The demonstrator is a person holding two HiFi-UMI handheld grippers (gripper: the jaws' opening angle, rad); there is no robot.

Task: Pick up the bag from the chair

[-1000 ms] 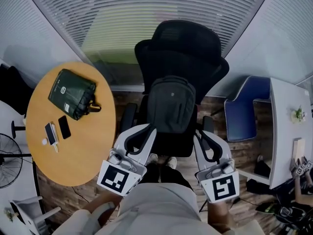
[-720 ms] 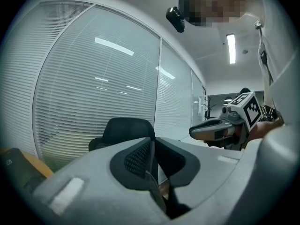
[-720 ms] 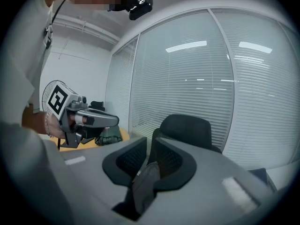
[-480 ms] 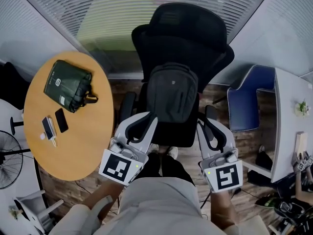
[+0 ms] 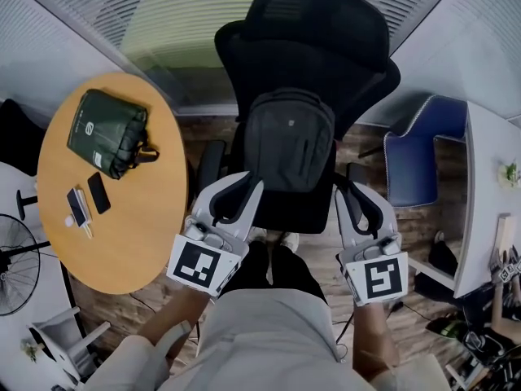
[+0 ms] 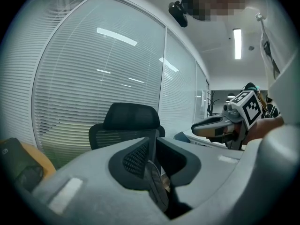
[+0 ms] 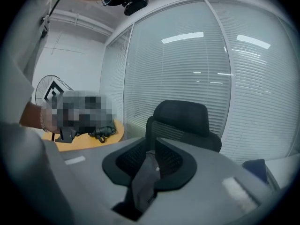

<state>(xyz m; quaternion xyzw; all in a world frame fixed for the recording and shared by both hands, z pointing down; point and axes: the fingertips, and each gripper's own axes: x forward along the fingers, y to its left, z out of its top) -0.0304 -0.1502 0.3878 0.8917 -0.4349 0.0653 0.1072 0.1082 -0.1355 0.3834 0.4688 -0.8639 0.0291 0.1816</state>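
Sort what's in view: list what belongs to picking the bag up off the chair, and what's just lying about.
Belongs to the job: black backpack; black office chair it sits on.
Just lying about: green bag, black phone and round table under them; fan; blue chair; white desk.

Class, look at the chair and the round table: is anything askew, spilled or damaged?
Nothing stands out. The black backpack sits upright on the office chair, and the green bag and a phone lie on the round table.
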